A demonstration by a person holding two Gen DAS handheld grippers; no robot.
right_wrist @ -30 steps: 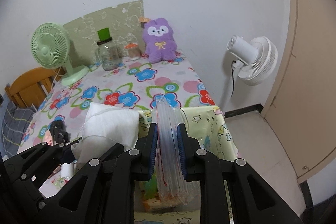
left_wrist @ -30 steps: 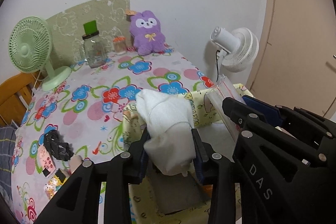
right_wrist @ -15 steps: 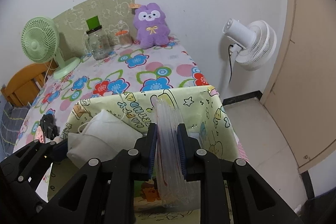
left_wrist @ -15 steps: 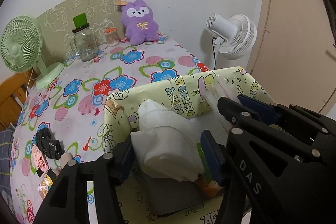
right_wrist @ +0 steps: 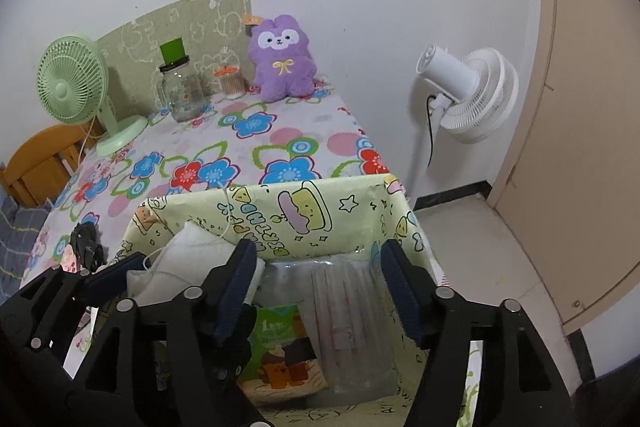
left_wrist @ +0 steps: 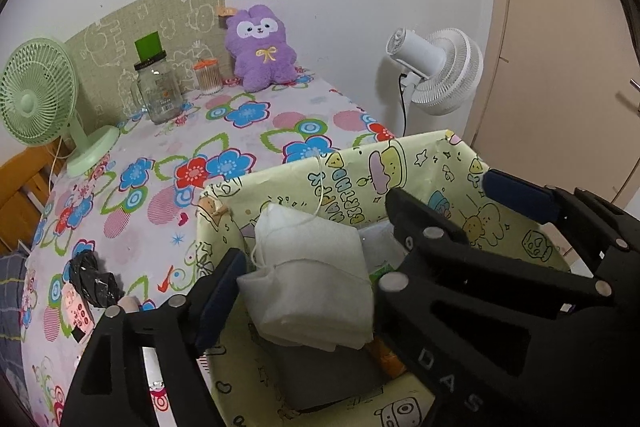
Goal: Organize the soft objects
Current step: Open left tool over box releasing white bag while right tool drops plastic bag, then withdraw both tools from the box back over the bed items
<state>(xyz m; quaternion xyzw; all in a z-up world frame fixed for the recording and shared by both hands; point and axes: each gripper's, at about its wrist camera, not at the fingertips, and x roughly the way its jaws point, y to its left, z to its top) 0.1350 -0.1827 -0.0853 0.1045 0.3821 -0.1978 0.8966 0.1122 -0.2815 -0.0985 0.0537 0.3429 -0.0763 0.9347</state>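
A pale yellow cartoon-print storage box (left_wrist: 360,183) (right_wrist: 320,211) stands at the near edge of the flowered table. A white folded cloth mask (left_wrist: 312,275) (right_wrist: 188,255) lies inside it on a grey item (left_wrist: 332,375). My left gripper (left_wrist: 304,287) is open, its jaws on either side of the mask without holding it. A clear plastic bag (right_wrist: 344,311) lies in the box beside a green packet (right_wrist: 280,351). My right gripper (right_wrist: 320,291) is open above the bag.
A purple plush bunny (left_wrist: 260,51) sits at the table's far end, with a glass jar (left_wrist: 156,91), a small orange-lidded jar (left_wrist: 208,75) and a green fan (left_wrist: 40,95). A black crumpled item (left_wrist: 92,283) lies at left. A white fan (right_wrist: 468,95) stands right of the table.
Both grippers lowered over the box and opened. The left let go of the white mask; the right let go of the clear plastic bag. Both items now rest inside the box.
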